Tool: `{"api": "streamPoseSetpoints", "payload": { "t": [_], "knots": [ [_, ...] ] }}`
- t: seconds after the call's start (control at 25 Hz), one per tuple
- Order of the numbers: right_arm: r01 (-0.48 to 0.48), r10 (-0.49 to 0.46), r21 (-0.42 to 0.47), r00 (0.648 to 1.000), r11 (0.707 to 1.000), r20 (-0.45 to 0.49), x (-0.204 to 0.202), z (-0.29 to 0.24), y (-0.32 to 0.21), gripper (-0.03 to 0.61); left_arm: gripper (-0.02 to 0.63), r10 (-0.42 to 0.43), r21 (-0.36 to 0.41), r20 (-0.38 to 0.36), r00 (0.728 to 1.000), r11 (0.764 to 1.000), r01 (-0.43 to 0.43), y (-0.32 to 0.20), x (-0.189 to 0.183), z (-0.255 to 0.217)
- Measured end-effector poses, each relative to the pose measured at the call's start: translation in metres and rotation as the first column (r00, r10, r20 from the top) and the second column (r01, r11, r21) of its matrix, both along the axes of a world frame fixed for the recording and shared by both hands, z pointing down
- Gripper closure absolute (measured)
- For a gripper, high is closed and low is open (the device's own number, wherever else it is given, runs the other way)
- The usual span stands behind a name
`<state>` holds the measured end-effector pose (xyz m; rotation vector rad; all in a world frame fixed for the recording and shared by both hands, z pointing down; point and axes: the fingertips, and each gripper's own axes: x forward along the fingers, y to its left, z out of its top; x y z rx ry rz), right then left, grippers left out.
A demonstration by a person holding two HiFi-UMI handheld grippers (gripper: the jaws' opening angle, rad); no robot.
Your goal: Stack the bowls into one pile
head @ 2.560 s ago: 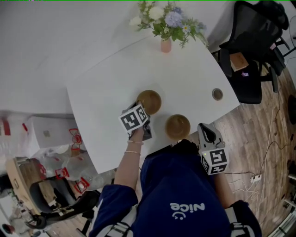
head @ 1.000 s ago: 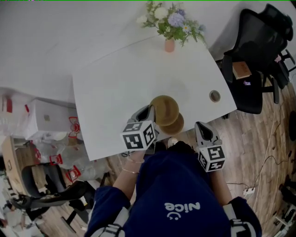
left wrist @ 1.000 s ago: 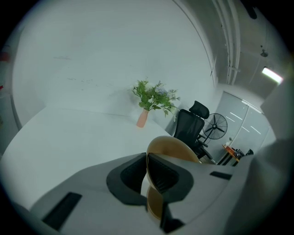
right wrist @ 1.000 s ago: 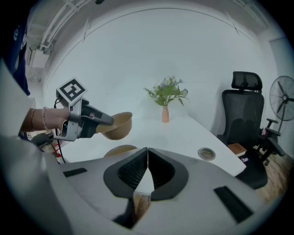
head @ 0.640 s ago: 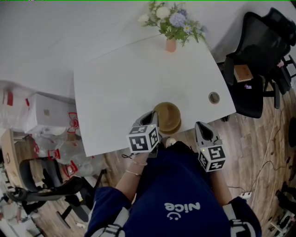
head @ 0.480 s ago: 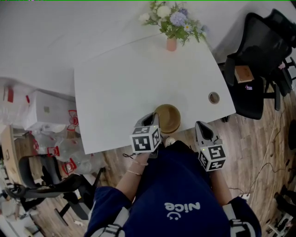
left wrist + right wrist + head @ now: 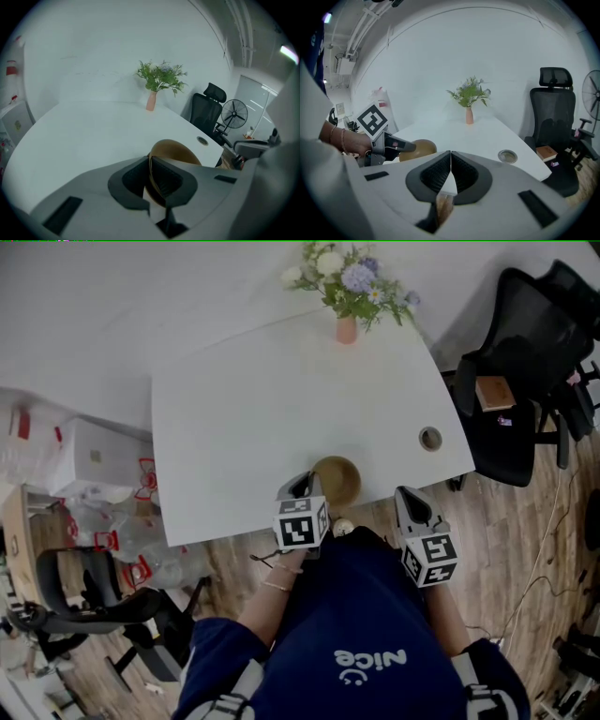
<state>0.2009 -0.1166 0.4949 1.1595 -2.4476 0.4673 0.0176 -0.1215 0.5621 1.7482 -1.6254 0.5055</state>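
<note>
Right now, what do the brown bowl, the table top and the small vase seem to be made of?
Brown bowl: likely wood or wood-look plastic, judging by its even tan colour, matte surface and thin rim. Table top: white laminate or painted board, since it looks smooth and uniform. Vase: pink and matte, possibly ceramic, but too small to be sure.

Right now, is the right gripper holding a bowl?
No, the right gripper has its jaws pressed together with nothing between them, while the left gripper pinches the bowl by its rim.
</note>
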Motion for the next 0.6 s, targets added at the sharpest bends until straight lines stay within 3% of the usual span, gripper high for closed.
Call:
{"api": "streamPoseSetpoints", "payload": {
  "t": [0.12,0.32,0.4,0.6],
  "knots": [
    [0.003,-0.003,0.005,1.0,1.0,0.003,0.001,-0.001,-0.003,0.555,0.581,0.001,0.003,0.067,0.998,1.0,-0.001,-0.005,0.002,-0.004],
    [0.015,-0.015,0.016,1.0,1.0,-0.003,-0.001,-0.003,-0.003,0.555,0.577,-0.002,0.026,0.118,0.993,1.0,-0.001,-0.005,0.002,-0.007],
    [0.018,-0.018,0.015,1.0,1.0,-0.007,-0.001,-0.002,-0.004,0.555,0.505,0.004,0.051,0.142,0.99,0.999,-0.011,-0.007,0.001,-0.011],
    [0.015,-0.015,0.012,1.0,1.0,-0.004,-0.002,-0.001,-0.006,0.555,0.476,0.002,0.081,0.096,0.995,0.997,-0.01,-0.008,-0.001,-0.017]
  ]
}}
